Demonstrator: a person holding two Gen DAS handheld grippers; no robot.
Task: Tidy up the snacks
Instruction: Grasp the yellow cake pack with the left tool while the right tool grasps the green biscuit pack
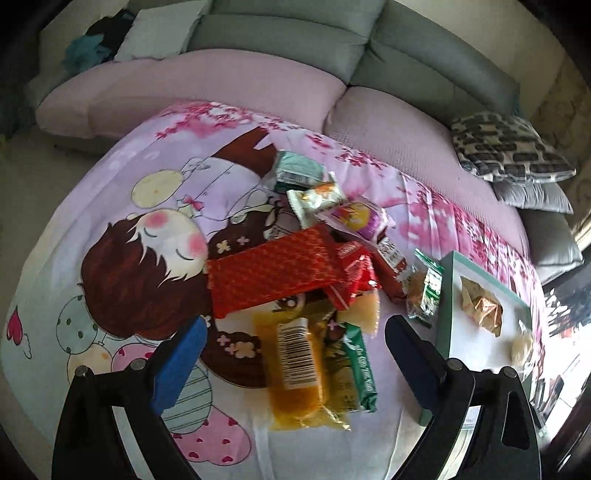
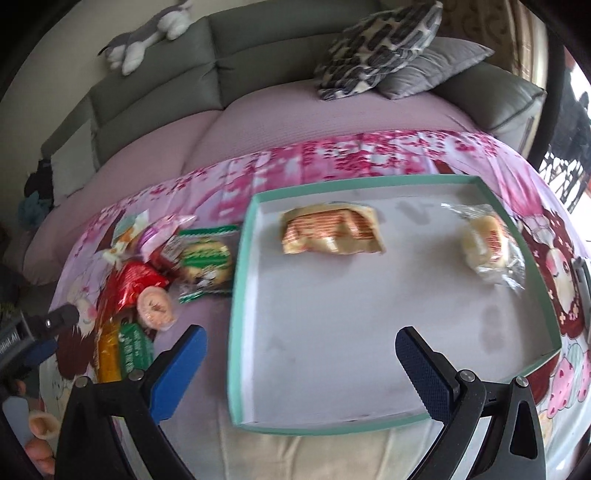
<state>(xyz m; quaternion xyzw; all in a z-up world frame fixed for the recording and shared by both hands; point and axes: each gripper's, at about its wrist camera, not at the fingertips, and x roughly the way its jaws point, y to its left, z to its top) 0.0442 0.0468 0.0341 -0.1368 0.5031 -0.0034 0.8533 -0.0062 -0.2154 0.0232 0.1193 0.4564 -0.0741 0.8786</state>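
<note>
Left gripper [image 1: 295, 345] spread wide, empty, above the snack pile [image 1: 314, 266] on the cartoon cloth [image 1: 110, 206]. Right gripper [image 2: 301, 363] spread, empty, over the green-rimmed tray [image 2: 242, 258], right of pile, holding two wrapped snacks [image 2: 330, 234].

- The place is a home living room.
- A grey-green sofa [image 1: 295, 40] with pink seat covers fills the top of both views.
- A patterned pillow [image 2: 380, 48] lies on a grey cushion [image 2: 436, 66] at the upper right of the right wrist view.
- A plush toy cat [image 2: 147, 33] lies on the sofa back at the upper left.
- A cartoon-printed cloth [image 1: 122, 236] covers the low surface in front, strewn with packaged snacks [image 1: 295, 266].
</note>
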